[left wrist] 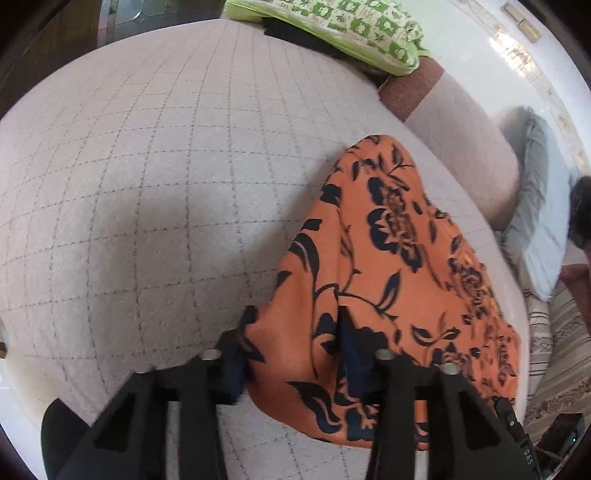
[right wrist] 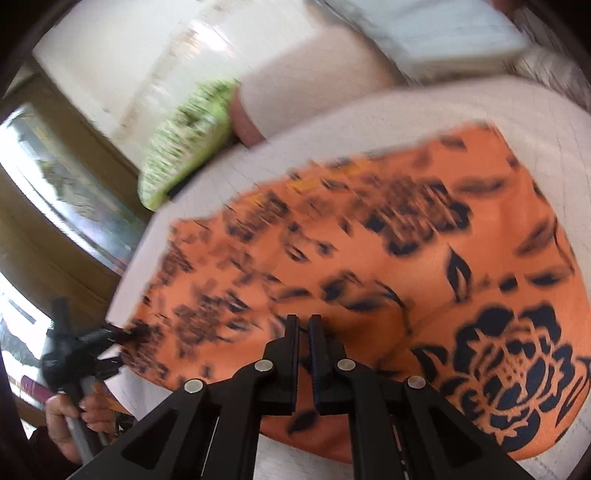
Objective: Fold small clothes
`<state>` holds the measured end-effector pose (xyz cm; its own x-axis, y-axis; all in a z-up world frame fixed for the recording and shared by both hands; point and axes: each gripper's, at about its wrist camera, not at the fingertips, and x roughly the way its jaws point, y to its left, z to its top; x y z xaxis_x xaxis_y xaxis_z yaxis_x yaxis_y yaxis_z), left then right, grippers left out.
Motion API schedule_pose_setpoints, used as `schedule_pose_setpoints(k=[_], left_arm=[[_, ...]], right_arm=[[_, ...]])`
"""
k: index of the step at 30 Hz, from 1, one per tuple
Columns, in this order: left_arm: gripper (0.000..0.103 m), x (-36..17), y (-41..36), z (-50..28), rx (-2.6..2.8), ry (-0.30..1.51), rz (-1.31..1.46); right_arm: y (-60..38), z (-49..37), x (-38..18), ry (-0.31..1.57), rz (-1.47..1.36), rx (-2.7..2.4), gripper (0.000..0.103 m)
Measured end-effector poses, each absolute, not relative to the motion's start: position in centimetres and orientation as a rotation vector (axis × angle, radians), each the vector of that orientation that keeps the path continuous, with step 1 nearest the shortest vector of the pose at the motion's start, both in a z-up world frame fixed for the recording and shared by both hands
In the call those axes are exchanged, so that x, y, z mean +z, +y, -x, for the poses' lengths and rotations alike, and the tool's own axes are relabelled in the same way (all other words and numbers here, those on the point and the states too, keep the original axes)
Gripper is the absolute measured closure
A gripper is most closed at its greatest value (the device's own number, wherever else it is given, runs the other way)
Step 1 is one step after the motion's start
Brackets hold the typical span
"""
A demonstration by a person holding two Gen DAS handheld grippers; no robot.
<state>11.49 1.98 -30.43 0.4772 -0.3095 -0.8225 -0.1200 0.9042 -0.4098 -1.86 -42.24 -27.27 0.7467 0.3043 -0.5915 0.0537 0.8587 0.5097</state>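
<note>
No containers in either view, just a quilted bed cover (left wrist: 155, 177) with an orange floral garment (left wrist: 391, 280) spread on its right part, a green patterned pillow (left wrist: 354, 33) at the far edge and a grey pillow (left wrist: 535, 206) off to the right. Left gripper (left wrist: 295, 343) has its jaws spread wide with the garment's near edge bunched between the fingers, cloth draped over the right finger. Right gripper (right wrist: 303, 332) has its jaws nearly together, pinching a fold of the same garment (right wrist: 369, 258) at the near edge; right view is motion-blurred.
</note>
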Motion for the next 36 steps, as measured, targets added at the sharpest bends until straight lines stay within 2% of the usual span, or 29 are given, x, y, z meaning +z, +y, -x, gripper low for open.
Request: schedule_pose_setpoints(k=[4,6,8,11,13,15,16,20,25,36], left_arm=[[0.072,-29.0,2.9,-10.3,-0.156,1.050,0.442],[0.070,-29.0,3.2,-10.4,-0.162,1.055,0.457],[0.062,-29.4,3.9,-10.3,-0.139,1.087,0.482],[0.048,-30.0,4.5,-9.8,-0.133,1.096,0.562],[0.047,-30.0,4.3,-9.4,-0.131,1.090,0.560],[0.050,-30.0,3.2,-9.6,-0.136,1.088,0.521],[0.065,-30.0,2.8,-9.8,-0.138,1.085,0.509],[0.076,-30.0,1.8,-10.4,-0.135,1.092,0.440],[0.079,-28.0,1.1,-9.8,-0.169,1.041,0.398],[0.079,-18.0,-6.2,-6.5,-0.408,0.862,0.241]], right_arm=[[-39.7,1.2,-26.5,0.697,-0.495,0.249,0.096],[-37.7,0.1,-27.8,0.794,-0.430,0.267,0.096],[-36.2,-0.9,-30.1,0.919,-0.376,0.255,0.095],[-36.5,-0.9,-29.7,0.900,-0.392,0.267,0.096],[-37.5,-1.1,-30.3,0.910,-0.481,0.280,0.097],[-38.1,-1.2,-30.6,0.919,-0.536,0.294,0.097],[-38.1,-1.1,-30.6,0.918,-0.544,0.296,0.097],[-37.7,-0.8,-30.3,0.910,-0.504,0.291,0.097],[-38.2,-0.2,-29.6,0.905,-0.523,0.285,0.098],[-44.3,3.1,-27.0,0.738,-0.645,0.163,0.097]])
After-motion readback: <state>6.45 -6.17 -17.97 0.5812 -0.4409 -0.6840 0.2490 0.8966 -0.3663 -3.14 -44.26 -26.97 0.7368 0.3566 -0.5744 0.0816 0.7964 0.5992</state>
